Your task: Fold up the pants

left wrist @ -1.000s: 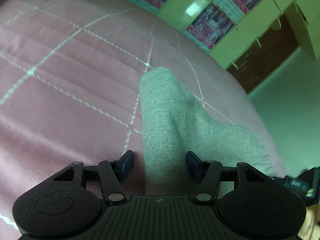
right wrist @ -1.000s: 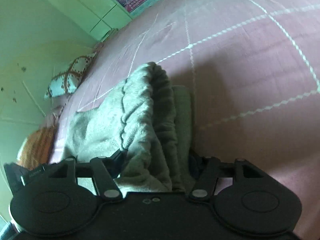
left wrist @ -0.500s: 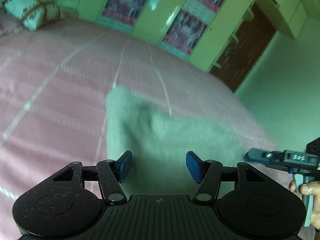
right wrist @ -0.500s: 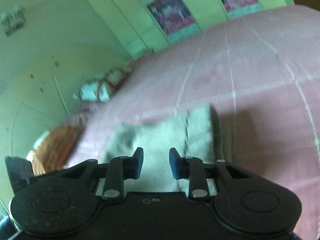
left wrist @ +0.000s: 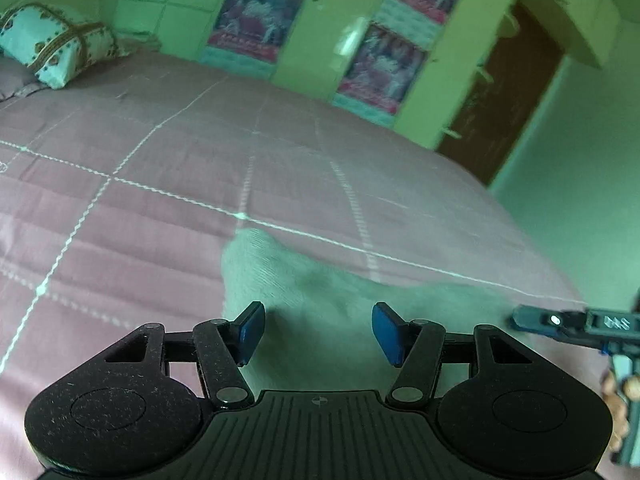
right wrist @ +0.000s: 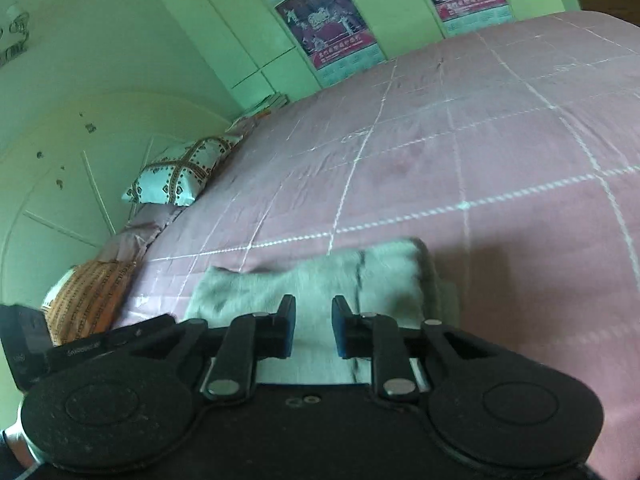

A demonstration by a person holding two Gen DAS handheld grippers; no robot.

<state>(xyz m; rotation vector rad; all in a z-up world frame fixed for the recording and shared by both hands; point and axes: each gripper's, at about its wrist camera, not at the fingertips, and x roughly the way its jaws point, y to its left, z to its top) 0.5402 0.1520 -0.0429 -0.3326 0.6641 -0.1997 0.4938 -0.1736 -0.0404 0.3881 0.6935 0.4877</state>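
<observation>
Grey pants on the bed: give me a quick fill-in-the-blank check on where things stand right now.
1. The grey pants lie folded on the ____ quilted bedspread.
2. Neither the left gripper nor the right gripper holds the pants; both jaws stand ____.
3. The wider jaw gap belongs to the ____ gripper.
4. The patterned pillow rests near the bed's ____.

Missing words: pink; open; left; headboard

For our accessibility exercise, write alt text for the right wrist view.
The right gripper, fingers slightly apart and holding nothing, hovers over folded grey pants lying on a pink quilted bed. A patterned pillow sits at the far left, with posters on green cupboards behind.
</observation>
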